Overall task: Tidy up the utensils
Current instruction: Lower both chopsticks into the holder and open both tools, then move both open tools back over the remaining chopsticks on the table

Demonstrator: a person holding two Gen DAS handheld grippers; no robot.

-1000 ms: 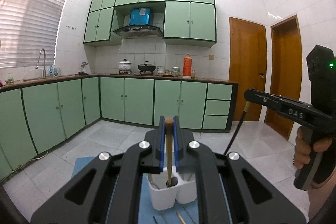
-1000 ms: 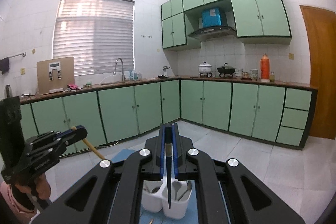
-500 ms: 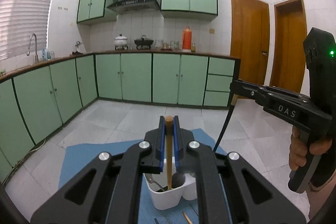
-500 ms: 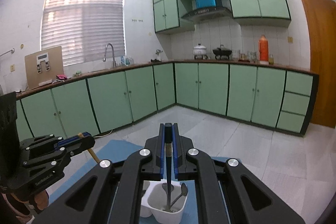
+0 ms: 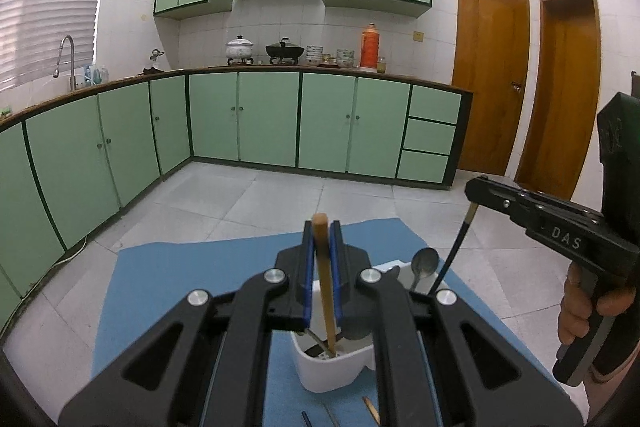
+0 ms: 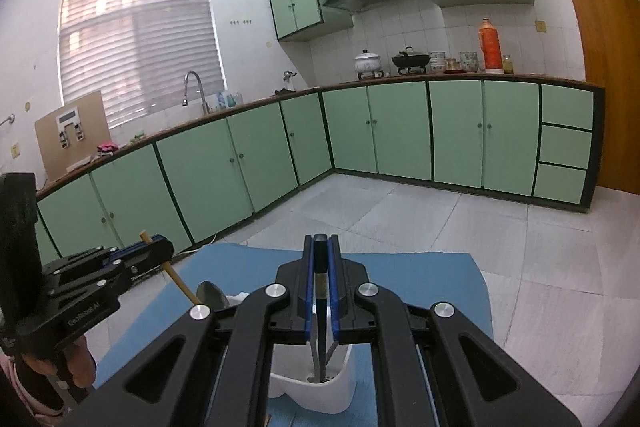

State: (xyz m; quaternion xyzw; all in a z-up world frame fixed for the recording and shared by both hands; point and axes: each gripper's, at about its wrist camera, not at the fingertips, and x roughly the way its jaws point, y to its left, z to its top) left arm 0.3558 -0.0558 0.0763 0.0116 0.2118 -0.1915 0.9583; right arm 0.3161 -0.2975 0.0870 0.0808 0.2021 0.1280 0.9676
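Observation:
My left gripper is shut on a wooden-handled utensil, whose lower end dips into the near compartment of a white utensil holder on a blue mat. A metal spoon stands in the holder's far side. My right gripper is shut on a black-handled utensil, and its metal end reaches down into the holder. Each gripper shows in the other's view: the right gripper with its black handle, and the left gripper with its wooden handle.
Loose utensils lie on the mat in front of the holder, among them a wooden chopstick. Tiled floor surrounds the mat. Green cabinets line the far walls, and two wooden doors stand at the right. A person's hand holds the right gripper.
Both grippers have sunk toward the holder and tilted downward. The ends of the two held utensils now reach deeper into the holder. Both stay shut on their handles.

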